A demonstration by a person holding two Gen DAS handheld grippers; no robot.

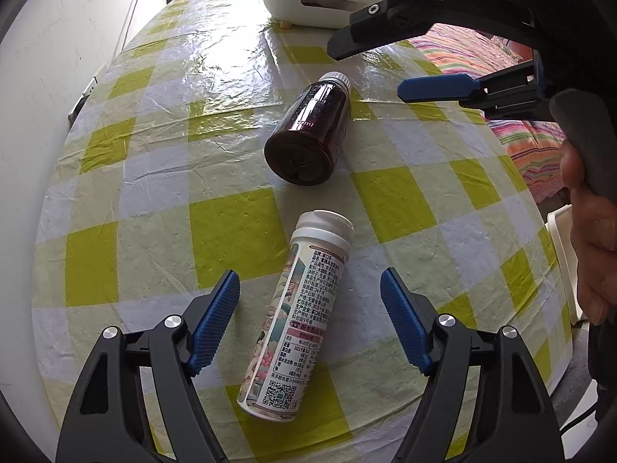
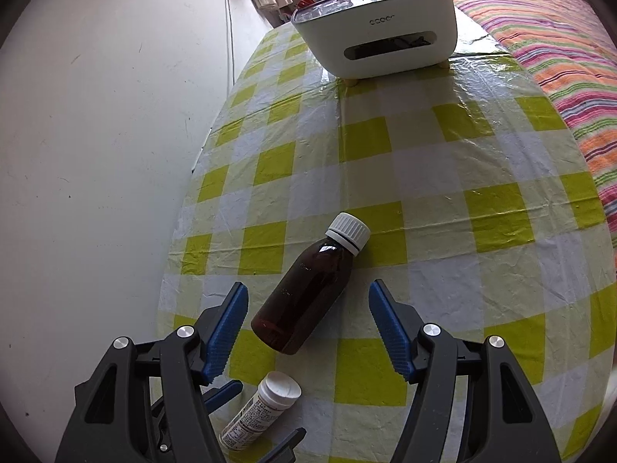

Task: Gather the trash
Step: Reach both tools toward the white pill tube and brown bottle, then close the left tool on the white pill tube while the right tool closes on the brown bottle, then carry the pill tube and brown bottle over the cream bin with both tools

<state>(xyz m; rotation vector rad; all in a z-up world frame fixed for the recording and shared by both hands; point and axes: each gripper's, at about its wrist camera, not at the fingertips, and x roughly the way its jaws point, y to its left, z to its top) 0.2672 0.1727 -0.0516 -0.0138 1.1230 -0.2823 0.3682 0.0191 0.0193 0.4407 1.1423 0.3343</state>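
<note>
Green-and-white checked plastic cloth (image 1: 162,177) is seen covering the table, glossy and wrinkled. Two pieces of trash are lying on it on their sides. A white tube (image 1: 297,343) with printed label and white cap is lying between the wide-open fingers of the left tongs (image 1: 310,318), cap pointing away, not touched by either blue pad. Nothing is held by the left tongs. Just beyond the tube, a brown bottle (image 1: 308,131) with a white ribbed cap is lying, base toward the left tongs.

In the right wrist view, the brown bottle (image 2: 306,293) is seen between the spread fingers of the right tongs (image 2: 308,332), cap pointing away and to the right; no contact is visible. The right tongs are opened wide and holding nothing. The white tube (image 2: 260,413) is seen nearer, below the bottle, with the left tongs' tips on either side of it.

A white organiser box (image 2: 380,34) is seen far ahead at the table's far end. A striped blanket (image 2: 559,69) is seen to the right, a white wall (image 2: 96,135) to the left.
</note>
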